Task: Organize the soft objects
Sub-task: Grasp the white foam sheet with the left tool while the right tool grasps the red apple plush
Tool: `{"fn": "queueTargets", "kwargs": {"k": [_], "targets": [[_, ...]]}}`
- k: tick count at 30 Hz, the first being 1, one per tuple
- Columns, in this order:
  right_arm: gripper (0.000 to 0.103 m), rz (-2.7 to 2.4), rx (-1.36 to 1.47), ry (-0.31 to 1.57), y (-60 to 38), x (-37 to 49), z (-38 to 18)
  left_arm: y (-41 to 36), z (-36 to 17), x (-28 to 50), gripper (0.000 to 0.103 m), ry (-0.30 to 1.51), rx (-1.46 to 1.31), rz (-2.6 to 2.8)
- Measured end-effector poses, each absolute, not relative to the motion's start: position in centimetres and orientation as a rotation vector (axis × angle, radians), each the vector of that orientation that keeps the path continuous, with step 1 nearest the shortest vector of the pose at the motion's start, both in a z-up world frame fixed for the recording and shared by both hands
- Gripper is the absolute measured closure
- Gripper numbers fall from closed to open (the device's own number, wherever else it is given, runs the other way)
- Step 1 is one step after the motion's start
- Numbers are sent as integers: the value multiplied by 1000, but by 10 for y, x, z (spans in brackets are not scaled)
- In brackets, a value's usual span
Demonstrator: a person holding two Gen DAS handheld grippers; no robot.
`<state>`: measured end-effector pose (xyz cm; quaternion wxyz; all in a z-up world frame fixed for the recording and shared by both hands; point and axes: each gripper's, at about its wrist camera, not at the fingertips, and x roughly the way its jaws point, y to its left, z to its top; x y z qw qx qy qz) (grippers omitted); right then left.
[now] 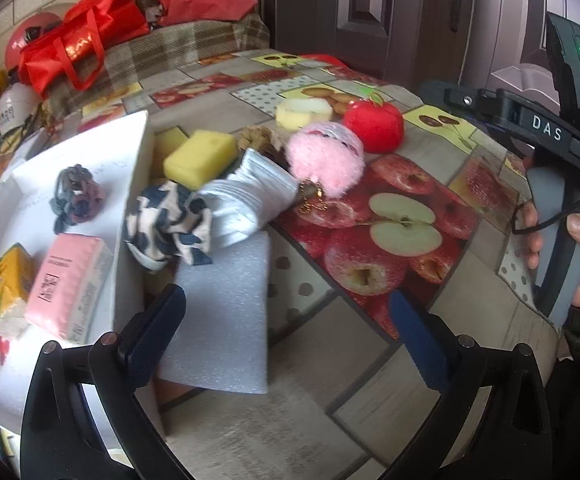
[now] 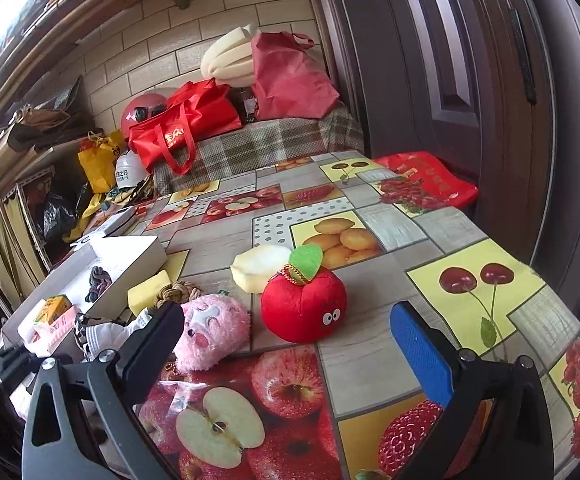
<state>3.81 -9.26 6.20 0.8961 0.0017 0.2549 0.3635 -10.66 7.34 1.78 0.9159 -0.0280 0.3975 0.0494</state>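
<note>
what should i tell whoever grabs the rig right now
Left gripper: open, empty, over the foam sheet.
Right gripper: open, empty, facing the red apple plush.
Done: pink tissue pack, yellow tissue pack and dark scrunchie lie in the white box.
Left on the table: apple plush, pink plush, yellow sponge, patterned cloth.

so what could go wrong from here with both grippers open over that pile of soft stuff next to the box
1. The pink plush lies against the white pouch and has a gold chain; grabbing it may drag its neighbours along.
2. The red apple plush is round and stands free, so the right gripper could nudge it into rolling.
3. The white box already holds tissue packs, so a dropped item may land on its wall.
</note>
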Motion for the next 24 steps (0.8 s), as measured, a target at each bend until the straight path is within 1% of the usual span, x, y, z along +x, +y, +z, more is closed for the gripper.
{"fn": "queueTargets", "kwargs": {"k": [3, 8, 13, 17, 24], "targets": [[0, 746, 23, 542, -95, 41, 61, 62, 23, -110, 1, 792, -94, -54], [0, 741, 41, 555, -97, 45, 60, 69, 38, -127, 1, 678, -64, 101], [0, 737, 40, 566, -96, 46, 59, 87, 26, -111, 1, 767, -96, 165], [0, 737, 49, 575, -97, 49, 58, 79, 17, -97, 1, 837, -29, 178], [0, 733, 73, 600, -100, 54, 56, 74, 18, -95, 1, 824, -67, 78]]}}
